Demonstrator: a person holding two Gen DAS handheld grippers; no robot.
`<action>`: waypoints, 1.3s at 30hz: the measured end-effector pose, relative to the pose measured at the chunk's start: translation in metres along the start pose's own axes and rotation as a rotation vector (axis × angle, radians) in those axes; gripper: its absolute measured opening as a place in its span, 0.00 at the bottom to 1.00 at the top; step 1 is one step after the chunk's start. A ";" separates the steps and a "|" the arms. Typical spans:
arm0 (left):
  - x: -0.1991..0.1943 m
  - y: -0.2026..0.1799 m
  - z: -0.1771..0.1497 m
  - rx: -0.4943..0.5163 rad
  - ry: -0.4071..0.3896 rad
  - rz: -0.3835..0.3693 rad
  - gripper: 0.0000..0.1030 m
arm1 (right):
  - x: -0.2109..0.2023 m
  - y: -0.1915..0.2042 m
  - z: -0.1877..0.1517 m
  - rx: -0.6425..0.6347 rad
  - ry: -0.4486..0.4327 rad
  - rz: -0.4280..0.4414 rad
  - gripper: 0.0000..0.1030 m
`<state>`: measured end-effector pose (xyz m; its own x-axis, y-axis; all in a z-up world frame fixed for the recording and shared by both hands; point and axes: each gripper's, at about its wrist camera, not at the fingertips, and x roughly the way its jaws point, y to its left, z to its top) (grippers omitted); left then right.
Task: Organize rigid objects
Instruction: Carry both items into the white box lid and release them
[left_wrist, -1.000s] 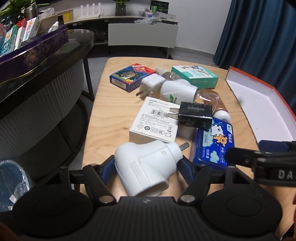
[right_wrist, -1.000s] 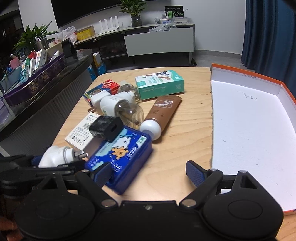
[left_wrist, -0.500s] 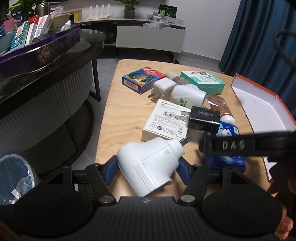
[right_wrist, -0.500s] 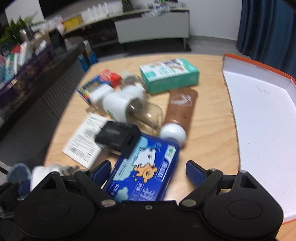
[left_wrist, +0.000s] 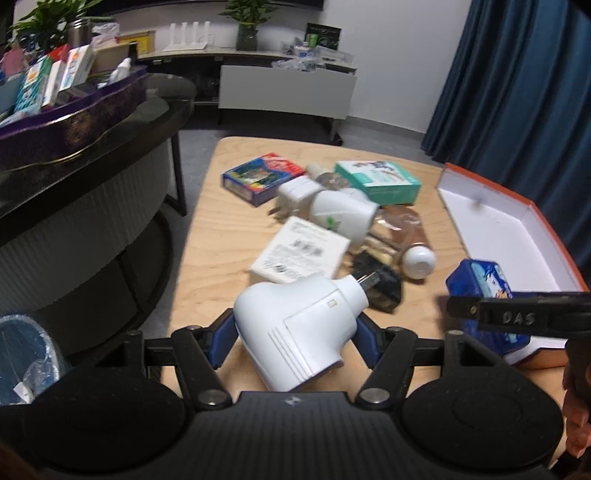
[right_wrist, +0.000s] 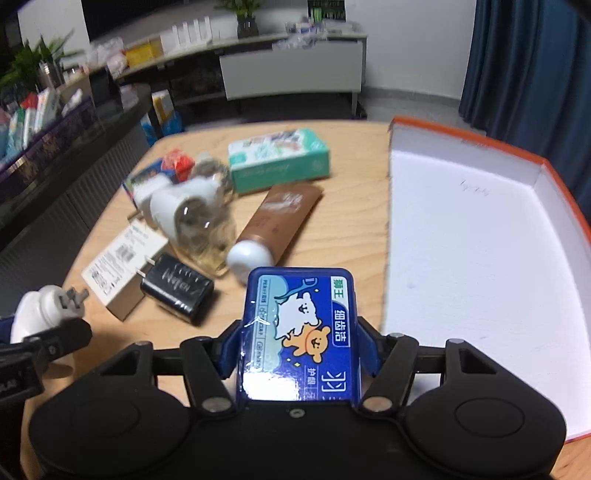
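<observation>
You are working over a light wooden table (right_wrist: 351, 206) with a rounded near-left corner, a dark curved counter (left_wrist: 74, 177) close along its left edge and blue curtains (left_wrist: 517, 92) behind the right side. The open white tray with the orange rim (right_wrist: 480, 258) takes the table's right side, its floor bare and its left wall just beside your right gripper (right_wrist: 297, 345). Bare wood lies between the tray and the clutter, narrowing toward you.

In the left wrist view, your left gripper (left_wrist: 295, 332) has its blue pads clamped on the white plug-in device (left_wrist: 295, 325), held above the table's near-left part; its long axis runs diagonally, prongs pointing up and to the right, toward the black charger (right_wrist: 177, 290).

Your right gripper is closed on the blue tin (right_wrist: 299, 332), raised off the wood by the look of it, though blur makes that uncertain. The tin's long axis points straight ahead, picture side up.

The brown tube (right_wrist: 280, 221) lies slanted, white cap toward you. The teal box (right_wrist: 279, 160) sits at the far end of the pile.
</observation>
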<state>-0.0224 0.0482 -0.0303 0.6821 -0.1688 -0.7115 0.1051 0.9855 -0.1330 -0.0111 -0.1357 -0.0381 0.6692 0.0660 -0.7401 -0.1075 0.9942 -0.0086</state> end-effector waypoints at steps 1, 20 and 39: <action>-0.001 -0.006 0.001 0.010 -0.005 -0.008 0.65 | -0.006 -0.005 0.002 -0.002 -0.021 0.001 0.72; 0.034 -0.189 0.107 0.241 -0.073 -0.293 0.65 | -0.054 -0.177 0.062 0.147 -0.170 -0.205 0.73; 0.102 -0.229 0.118 0.243 -0.002 -0.208 0.65 | 0.015 -0.218 0.085 0.124 -0.072 -0.189 0.73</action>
<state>0.1084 -0.1931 0.0087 0.6295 -0.3672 -0.6847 0.4118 0.9050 -0.1068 0.0846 -0.3440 0.0096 0.7204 -0.1210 -0.6830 0.1127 0.9920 -0.0569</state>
